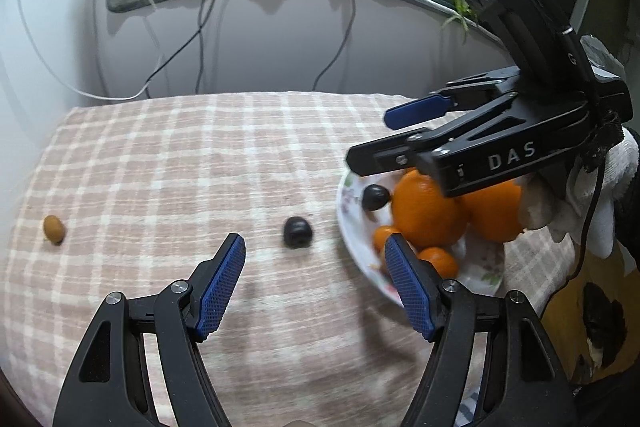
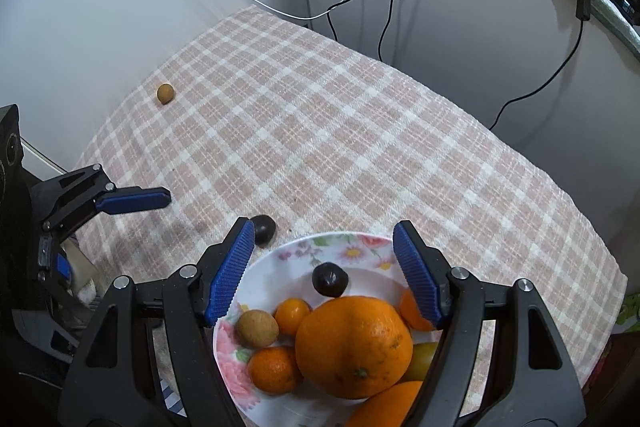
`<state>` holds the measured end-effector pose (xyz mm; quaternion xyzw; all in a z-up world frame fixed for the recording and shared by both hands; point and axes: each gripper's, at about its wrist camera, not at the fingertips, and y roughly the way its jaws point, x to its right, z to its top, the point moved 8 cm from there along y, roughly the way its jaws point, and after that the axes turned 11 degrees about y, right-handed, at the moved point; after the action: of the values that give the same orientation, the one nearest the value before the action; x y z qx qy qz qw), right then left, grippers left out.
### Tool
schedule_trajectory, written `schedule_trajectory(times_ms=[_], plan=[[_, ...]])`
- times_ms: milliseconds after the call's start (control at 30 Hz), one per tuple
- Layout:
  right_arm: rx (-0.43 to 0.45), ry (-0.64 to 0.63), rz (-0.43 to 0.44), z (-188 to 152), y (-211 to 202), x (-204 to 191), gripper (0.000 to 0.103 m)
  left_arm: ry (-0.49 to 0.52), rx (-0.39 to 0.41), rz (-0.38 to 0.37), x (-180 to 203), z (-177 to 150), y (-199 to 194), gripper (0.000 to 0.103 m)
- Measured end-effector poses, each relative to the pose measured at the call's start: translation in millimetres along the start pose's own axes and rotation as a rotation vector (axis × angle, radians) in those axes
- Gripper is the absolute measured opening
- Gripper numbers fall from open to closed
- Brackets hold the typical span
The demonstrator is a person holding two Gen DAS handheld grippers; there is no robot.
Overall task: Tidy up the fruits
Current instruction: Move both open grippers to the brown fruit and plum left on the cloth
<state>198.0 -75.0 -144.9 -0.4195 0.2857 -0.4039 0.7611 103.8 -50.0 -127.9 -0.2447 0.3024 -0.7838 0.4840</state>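
Small tan fruit (image 1: 53, 228) far left on checked cloth (image 1: 180, 167). Left gripper (image 1: 314, 285) open, empty. Dark fruit (image 1: 298, 231) on cloth just beside plate (image 2: 288, 259). Right gripper (image 2: 325, 275) wide, empty, over plate holding oranges (image 2: 354, 345) and 1 dark fruit.

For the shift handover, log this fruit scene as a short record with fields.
surface: checked cloth
plate: floral, holds oranges, small citrus, one dark fruit
loose fruit: dark fruit beside the plate; small tan fruit far off on the cloth
left gripper: open, empty, aimed near the loose dark fruit
right gripper: open, empty, above the plate
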Motion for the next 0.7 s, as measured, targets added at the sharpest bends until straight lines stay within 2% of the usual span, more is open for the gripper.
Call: schedule_trajectory(times_ms=[467,700], plan=[[-0.027,-0.05,0.011,0.9,9.6,-16.6,0.075,-0.08,-0.004,0.072,-46.3,-19.0,-13.2,0.072],[-0.05,-0.107,0.024,-3.1,17.5,-33.4,0.075,-0.146,-0.008,0.138,-85.9,-30.7,-22.9,0.072]])
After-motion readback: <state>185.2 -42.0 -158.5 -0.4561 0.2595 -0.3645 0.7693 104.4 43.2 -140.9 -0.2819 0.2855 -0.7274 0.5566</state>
